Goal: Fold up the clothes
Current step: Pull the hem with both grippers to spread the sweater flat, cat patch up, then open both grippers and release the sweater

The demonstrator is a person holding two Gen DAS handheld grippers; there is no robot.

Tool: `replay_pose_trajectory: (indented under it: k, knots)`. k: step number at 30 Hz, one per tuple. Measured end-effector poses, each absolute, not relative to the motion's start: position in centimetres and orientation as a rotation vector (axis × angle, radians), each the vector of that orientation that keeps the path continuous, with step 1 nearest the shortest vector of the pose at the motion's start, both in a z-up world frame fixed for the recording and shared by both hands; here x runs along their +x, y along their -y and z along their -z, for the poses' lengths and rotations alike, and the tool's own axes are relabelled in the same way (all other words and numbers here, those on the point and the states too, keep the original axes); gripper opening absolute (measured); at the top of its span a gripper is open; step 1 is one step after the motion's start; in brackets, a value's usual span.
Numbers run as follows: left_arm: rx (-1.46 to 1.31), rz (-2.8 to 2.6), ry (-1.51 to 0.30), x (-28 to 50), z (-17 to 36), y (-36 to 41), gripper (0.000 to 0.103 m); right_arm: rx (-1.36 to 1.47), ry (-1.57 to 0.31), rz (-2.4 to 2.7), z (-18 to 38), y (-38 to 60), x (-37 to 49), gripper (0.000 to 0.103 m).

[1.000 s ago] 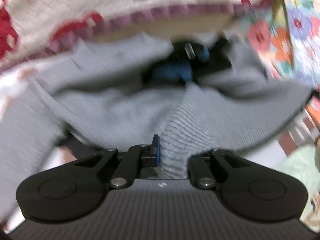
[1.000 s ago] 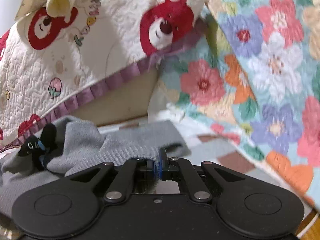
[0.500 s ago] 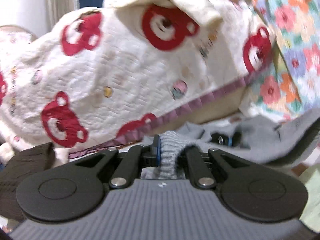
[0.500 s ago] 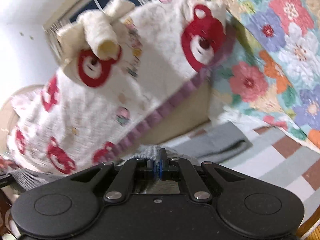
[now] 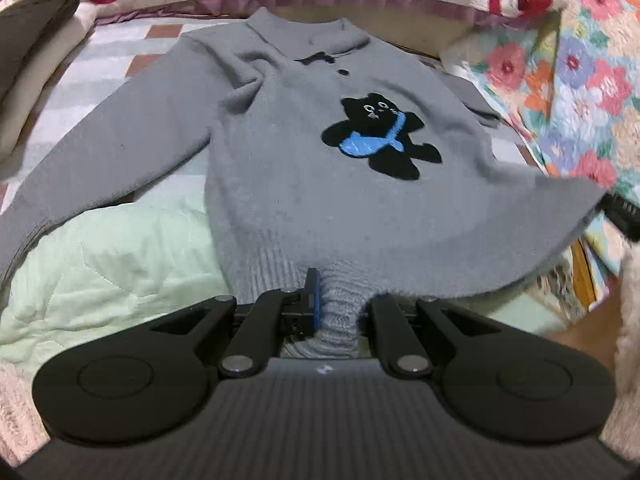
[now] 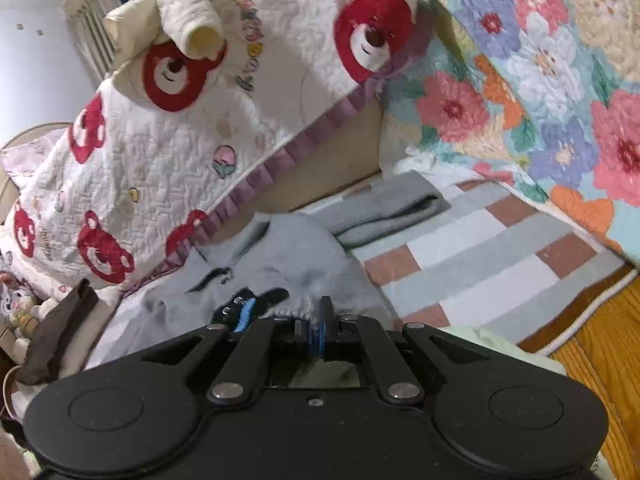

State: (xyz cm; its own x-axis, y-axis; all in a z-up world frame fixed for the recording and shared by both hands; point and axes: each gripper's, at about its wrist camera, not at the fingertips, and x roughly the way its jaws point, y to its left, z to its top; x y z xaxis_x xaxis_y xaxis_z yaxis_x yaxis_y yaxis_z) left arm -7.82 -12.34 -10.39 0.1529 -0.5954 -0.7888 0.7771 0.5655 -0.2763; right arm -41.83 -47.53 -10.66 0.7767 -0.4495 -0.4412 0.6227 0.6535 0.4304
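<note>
Face-up on a checked bedspread [image 5: 120, 36], a grey sweater [image 5: 304, 184] lies spread out, its collar toward a bear quilt [image 6: 168, 152] and its ribbed hem nearest the camera. Its black cat patch [image 5: 380, 136], with a blue bag across the body, shows on the chest. The left gripper [image 5: 320, 300] is pinched tight on the hem, knit bunched between its jaws. The right gripper [image 6: 320, 320] is likewise clamped on the hem at the other corner, a fringe of grey knit showing just ahead of its closed jaws. One sleeve [image 5: 92, 160] runs out to the left over a pale green quilt [image 5: 104, 272]; the other sleeve [image 6: 392, 208] lies flat on the checks toward a floral quilt [image 6: 540, 80]. A brown cloth [image 6: 60, 332] rests at the left edge, beside the bear quilt.
</note>
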Motion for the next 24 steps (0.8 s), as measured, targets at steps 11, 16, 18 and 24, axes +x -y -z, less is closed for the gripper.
replay_pose_trajectory:
  k: [11, 16, 18, 24]
  knots:
    - [0.245, 0.984, -1.137, -7.5, 13.2, 12.4, 0.008, 0.594, -0.449, 0.625, 12.2, 47.0, -42.6, 0.004]
    - [0.201, 0.992, -1.231, -6.8, 13.9, 11.7, 0.013, 0.621, -0.607, 0.614, 13.6, 46.5, -42.5, 0.006]
    - [0.228, 0.999, -1.220, -6.9, 13.6, 11.4, 0.019, 0.588, -0.666, 0.606, 13.4, 46.2, -42.7, 0.009]
    - [0.205, 1.045, -1.228, -6.0, 11.7, 10.0, 0.042, 0.617, -0.606, 0.557, 11.4, 46.8, -44.4, 0.011]
